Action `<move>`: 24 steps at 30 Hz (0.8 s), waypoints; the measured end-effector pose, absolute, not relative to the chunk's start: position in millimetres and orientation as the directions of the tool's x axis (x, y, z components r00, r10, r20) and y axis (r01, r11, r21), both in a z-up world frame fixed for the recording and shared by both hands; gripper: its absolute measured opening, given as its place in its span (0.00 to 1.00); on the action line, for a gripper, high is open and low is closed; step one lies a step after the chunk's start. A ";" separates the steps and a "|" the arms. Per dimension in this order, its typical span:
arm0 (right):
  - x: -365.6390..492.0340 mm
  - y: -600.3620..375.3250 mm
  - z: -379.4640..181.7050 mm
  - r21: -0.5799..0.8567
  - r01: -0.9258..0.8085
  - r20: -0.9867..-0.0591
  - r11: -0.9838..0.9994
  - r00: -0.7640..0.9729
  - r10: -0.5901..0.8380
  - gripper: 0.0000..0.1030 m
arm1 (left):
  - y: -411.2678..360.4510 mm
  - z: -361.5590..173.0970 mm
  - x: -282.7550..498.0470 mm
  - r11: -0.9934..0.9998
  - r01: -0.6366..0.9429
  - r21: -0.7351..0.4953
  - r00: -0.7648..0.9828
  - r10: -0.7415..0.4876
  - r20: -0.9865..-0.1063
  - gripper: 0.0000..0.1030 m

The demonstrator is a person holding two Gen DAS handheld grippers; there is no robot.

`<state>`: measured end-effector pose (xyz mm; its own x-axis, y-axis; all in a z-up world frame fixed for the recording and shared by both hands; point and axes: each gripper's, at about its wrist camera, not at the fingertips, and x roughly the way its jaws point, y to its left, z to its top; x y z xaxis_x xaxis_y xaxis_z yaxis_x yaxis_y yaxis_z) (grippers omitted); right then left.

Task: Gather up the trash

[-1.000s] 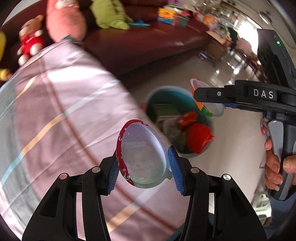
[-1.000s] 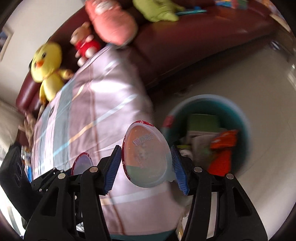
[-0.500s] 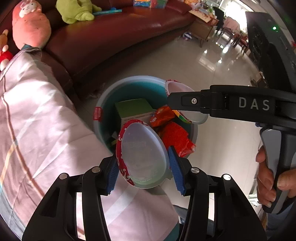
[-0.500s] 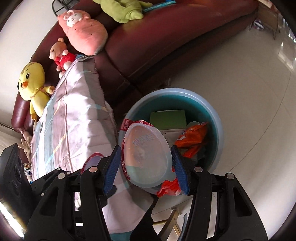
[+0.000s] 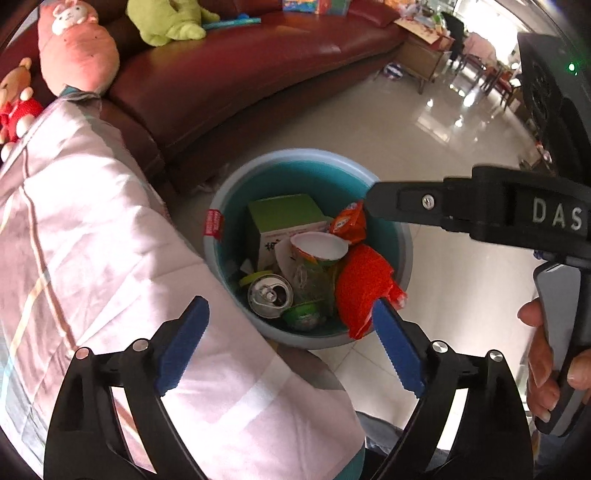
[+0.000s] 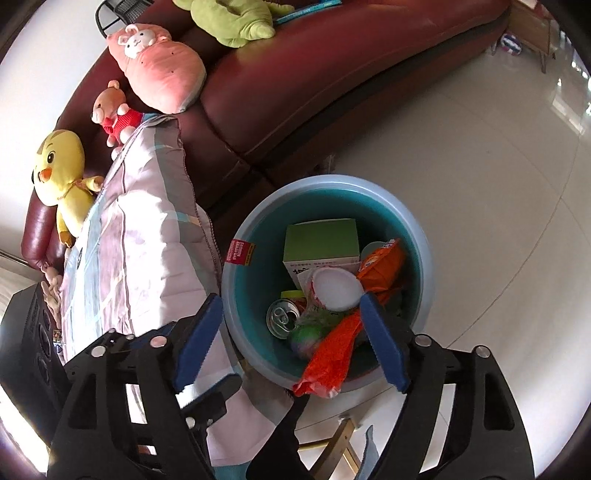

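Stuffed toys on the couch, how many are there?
4: a yellow chick at the left end, a small bear in red next to it, a pink bunny pillow, and a green plush farthest along. More may be hidden.

The trash bin stands on the tiled floor, just in front of the sofa and beside the quilt-covered surface to its left. In the bin, a carton lies at the back, a drinks can at the near left, a cup in the middle, and snack wrappers to the right, one hanging over the near rim. Plush toys sit on the sofa behind the quilt. The left gripper and right gripper, jaws spread, hang above the bin's near edge.
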<state>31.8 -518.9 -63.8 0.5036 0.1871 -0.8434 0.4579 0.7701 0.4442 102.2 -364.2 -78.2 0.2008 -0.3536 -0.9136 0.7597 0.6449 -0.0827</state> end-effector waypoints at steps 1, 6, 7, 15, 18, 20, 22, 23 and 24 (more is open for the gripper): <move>30.5 -518.9 -62.7 0.442 0.461 -0.844 0.770 0.505 0.182 0.78 | -361.6 -75.6 101.1 0.649 0.756 -0.081 0.207 -0.356 -0.911 0.89; 22.0 -512.3 -52.6 0.401 0.465 -0.859 0.789 0.491 0.148 0.85 | -346.4 -59.8 93.6 0.678 0.730 -0.081 0.238 -0.365 -0.900 0.94; 19.5 -510.8 -50.0 0.393 0.465 -0.860 0.793 0.490 0.139 0.86 | -342.5 -57.2 93.1 0.688 0.721 -0.082 0.244 -0.362 -0.900 0.95; -2.1 -495.3 -24.6 0.338 0.457 -0.863 0.822 0.499 0.077 0.92 | -303.6 -40.4 93.3 0.766 0.636 -0.093 0.287 -0.347 -0.893 0.95; -8.7 -487.2 -18.7 0.315 0.450 -0.867 0.835 0.494 0.061 0.93 | -288.3 -35.6 90.5 0.786 0.611 -0.094 0.306 -0.343 -0.888 0.95; -13.3 -480.7 -14.8 0.299 0.443 -0.867 0.845 0.495 0.048 0.93 | -277.5 -31.9 86.4 0.796 0.598 -0.091 0.322 -0.343 -0.882 0.95; -18.7 -474.8 -11.6 0.293 0.439 -0.866 0.849 0.498 0.041 0.93 | -270.8 -29.4 82.2 0.805 0.587 -0.086 0.337 -0.339 -0.878 0.95; -20.7 -472.3 -10.1 0.294 0.437 -0.865 0.850 0.500 0.043 0.93 | -267.2 -28.9 79.6 0.809 0.582 -0.086 0.338 -0.336 -0.879 0.95; -22.9 -469.6 -8.9 0.296 0.433 -0.864 0.852 0.501 0.045 0.93 | -263.3 -28.3 77.0 0.812 0.577 -0.087 0.340 -0.336 -0.878 0.95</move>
<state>-22.9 -469.6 -8.9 0.5008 0.0454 -0.8644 0.4329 0.8516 0.2955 77.0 -263.3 -28.3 0.3403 -0.3364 -0.8781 0.5774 0.8118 -0.0872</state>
